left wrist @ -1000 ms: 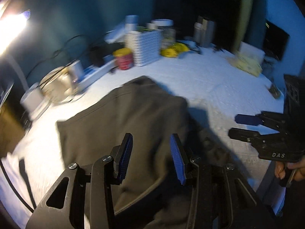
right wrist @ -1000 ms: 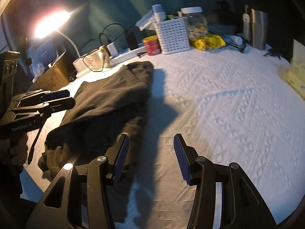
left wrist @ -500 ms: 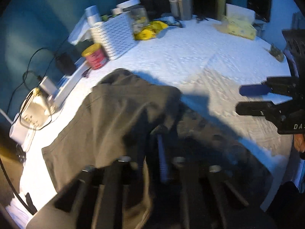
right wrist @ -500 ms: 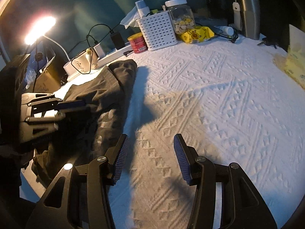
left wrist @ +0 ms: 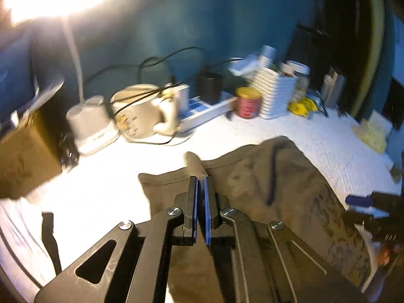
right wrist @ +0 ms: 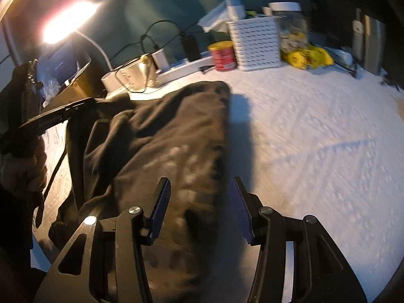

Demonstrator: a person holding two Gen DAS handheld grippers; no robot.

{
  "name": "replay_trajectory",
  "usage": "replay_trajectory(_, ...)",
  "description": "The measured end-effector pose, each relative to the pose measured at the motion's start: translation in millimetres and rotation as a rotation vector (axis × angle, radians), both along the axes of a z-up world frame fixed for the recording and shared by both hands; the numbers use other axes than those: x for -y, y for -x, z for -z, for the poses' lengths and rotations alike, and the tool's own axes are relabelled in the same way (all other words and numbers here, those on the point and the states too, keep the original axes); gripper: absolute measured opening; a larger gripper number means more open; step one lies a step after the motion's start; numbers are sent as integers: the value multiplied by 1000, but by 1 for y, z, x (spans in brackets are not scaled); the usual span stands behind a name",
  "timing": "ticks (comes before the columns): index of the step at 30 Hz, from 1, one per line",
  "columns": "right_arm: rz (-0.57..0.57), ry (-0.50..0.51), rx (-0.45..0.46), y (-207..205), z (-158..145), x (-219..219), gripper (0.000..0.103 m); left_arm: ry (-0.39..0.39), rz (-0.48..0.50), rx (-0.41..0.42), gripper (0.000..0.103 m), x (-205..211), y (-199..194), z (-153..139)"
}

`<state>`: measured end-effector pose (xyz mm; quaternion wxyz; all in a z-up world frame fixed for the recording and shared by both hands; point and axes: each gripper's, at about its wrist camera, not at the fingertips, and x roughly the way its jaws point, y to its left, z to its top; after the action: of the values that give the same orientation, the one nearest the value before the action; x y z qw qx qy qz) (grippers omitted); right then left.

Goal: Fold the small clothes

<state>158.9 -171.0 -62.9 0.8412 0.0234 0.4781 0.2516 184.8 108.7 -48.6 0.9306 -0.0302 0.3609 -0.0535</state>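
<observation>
Left wrist view: my left claw (left wrist: 200,179) is clamped tight on a raised fold of the dark shirt (left wrist: 265,184), with the cloth pinched up between the blue pads (left wrist: 194,202). From there the shirt spreads to the right over the white textured cloth (left wrist: 328,146) that covers the counter. Along the counter's far edge stand a lamp base (left wrist: 88,123), a cream mug (left wrist: 141,111), a power strip (left wrist: 207,111), a red tin (left wrist: 248,102) and a white slatted basket (left wrist: 276,93).

On the right wrist camera my right claw (right wrist: 199,207) stands open with nothing between its pads; the shirt's near end lies under its left pad and its right pad is over the shadowed cloth just beside the shirt's right edge. The shirt runs from the counter's near edge up toward the red tin. At the left of this view, my other hand (right wrist: 25,166) holds the left claw at the shirt's far-left corner.
</observation>
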Motion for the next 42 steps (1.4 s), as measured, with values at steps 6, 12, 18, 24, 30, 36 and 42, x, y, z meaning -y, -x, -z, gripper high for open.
replay_trajectory(6,-46,23,-12,2,3,-33,52,36,-20,-34,3,-24,-10,22)
replay_trajectory(12,-54,62,-22,9,5,-47,52,94,-51,-173,7,-44,-17,57)
replay_trajectory(18,-55,76,-20,18,3,-46,52,53,-45,-161,28,-44,-5,52)
replay_trajectory(24,-43,81,-20,24,2,-39,52,-86,27,-89,69,-23,-24,44)
replay_trajectory(30,-12,85,-6,23,-4,-28,52,-191,-70,-140,69,-37,-47,58)
replay_trajectory(36,15,94,-6,22,-6,-15,52,-110,-98,-125,69,-55,-15,42)
replay_trajectory(42,36,90,14,33,-15,-4,52,-22,10,-103,69,-37,43,23)
